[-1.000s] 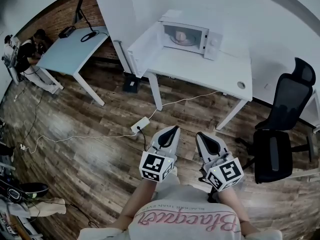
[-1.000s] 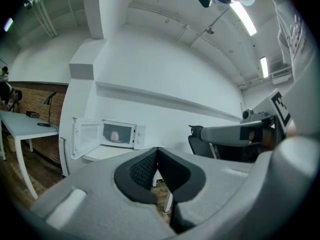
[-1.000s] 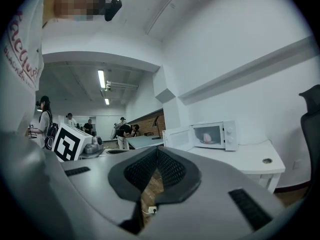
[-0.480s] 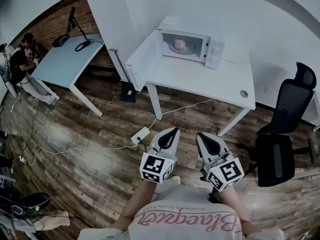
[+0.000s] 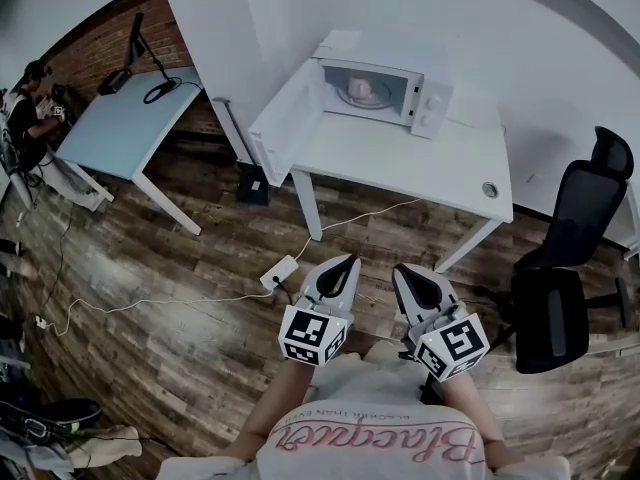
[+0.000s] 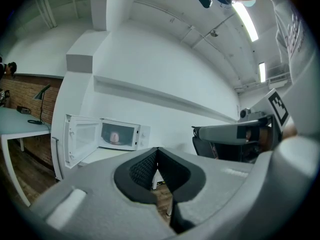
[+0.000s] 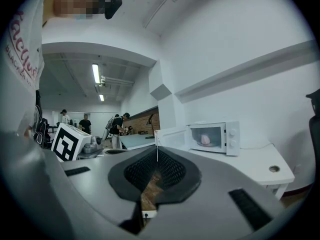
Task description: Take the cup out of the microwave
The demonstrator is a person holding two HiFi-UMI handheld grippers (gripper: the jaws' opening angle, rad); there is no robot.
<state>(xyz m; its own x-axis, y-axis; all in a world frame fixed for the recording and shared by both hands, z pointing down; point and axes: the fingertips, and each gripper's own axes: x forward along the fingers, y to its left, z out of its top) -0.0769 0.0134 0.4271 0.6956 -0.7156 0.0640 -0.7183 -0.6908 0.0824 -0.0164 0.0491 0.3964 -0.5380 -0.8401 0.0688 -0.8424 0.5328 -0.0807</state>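
The pink cup (image 5: 360, 89) is seen inside the microwave (image 5: 432, 108), whose door (image 5: 285, 118) is swung open to the left, on the far white table (image 5: 420, 163). The left gripper (image 5: 345, 265) and right gripper (image 5: 403, 271) are held side by side near the person, jaws pressed together on nothing, well apart from the table.

Far ahead of both claws, the cup (image 5: 360, 89) inside the microwave (image 5: 385, 86) was only a small pinkish blob; its handle, rim and contents could not be told. Behind the left gripper (image 5: 346, 262) and right gripper (image 5: 404, 271), the hands holding them lay hidden beneath the grippers themselves. Beyond the right gripper, the office chair (image 6: 205, 147) was mostly covered by it. Far off to the left gripper's left, a person (image 5: 25, 108) was too small to tell and cut by the edge.
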